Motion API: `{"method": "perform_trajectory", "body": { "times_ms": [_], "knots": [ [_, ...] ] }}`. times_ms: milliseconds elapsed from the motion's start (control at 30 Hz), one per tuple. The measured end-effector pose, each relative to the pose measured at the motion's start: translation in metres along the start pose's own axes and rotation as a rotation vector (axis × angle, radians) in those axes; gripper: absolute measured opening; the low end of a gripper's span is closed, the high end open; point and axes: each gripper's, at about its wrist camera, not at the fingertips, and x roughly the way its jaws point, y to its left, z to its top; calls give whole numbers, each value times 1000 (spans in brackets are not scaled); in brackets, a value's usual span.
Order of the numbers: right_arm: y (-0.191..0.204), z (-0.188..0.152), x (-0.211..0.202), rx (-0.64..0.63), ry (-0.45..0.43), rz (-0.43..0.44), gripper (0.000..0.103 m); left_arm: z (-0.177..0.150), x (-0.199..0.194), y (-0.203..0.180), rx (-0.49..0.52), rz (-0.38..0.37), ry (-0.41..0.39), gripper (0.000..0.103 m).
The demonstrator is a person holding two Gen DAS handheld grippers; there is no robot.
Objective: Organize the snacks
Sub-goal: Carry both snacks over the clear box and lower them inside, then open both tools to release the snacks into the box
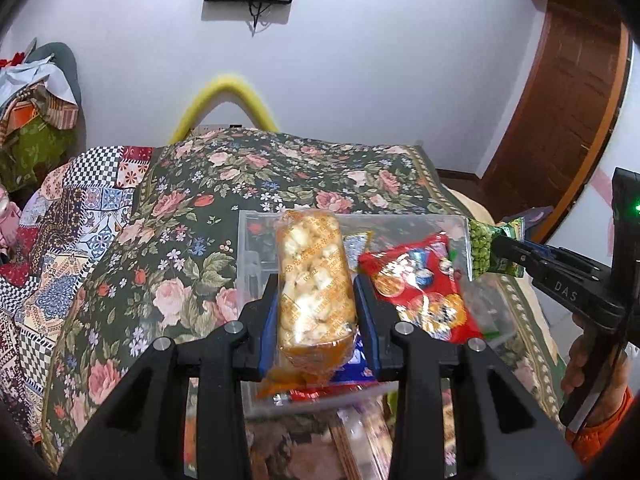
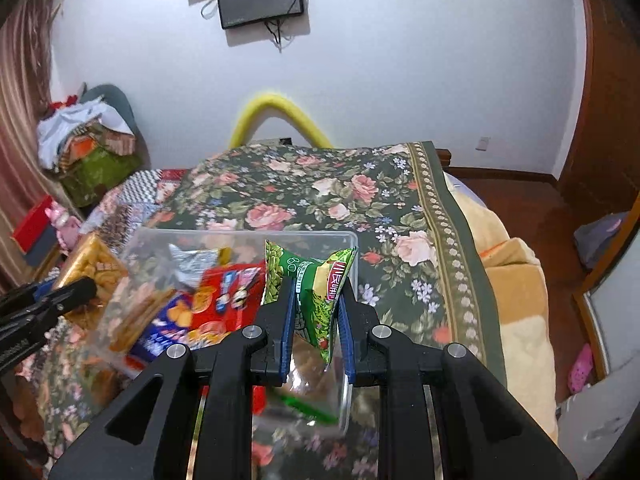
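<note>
We hold two grippers over a clear plastic bin [image 1: 256,236] on a floral bedspread [image 1: 192,208]. The left gripper [image 1: 316,300] has its fingers clamped on a clear popcorn bag [image 1: 314,280] with orange print too small to read, upright between them above the bin. Just right of those fingers a red snack bag [image 1: 420,284] lies in the bin, its lettering blurred. The right gripper [image 2: 316,320] has its fingers clamped on a green pea bag [image 2: 316,280] bearing a red label with Chinese characters and "60". Its arm shows "DAS" in the left view.
</note>
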Motion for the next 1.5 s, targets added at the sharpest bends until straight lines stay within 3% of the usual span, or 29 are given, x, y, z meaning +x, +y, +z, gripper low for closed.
{"method": "perform_trajectory", "body": {
  "times_ms": [467, 900, 1233, 1367, 1500],
  "knots": [
    [6, 7, 43, -8, 74, 22, 18, 10, 49, 12, -3, 43, 34, 35],
    [14, 1, 45, -36, 100, 17, 24, 12, 39, 10, 9, 46, 32, 35],
    [11, 2, -10, -22, 14, 21, 49, 8, -11, 4, 26, 0, -1, 39],
    [16, -1, -36, -28, -22, 40, 65, 4, -40, 7, 27, -11, -30, 53],
    [27, -10, -59, -51, -55, 52, 75, -2, -66, 11, 40, -5, -48, 64]
  ]
}}
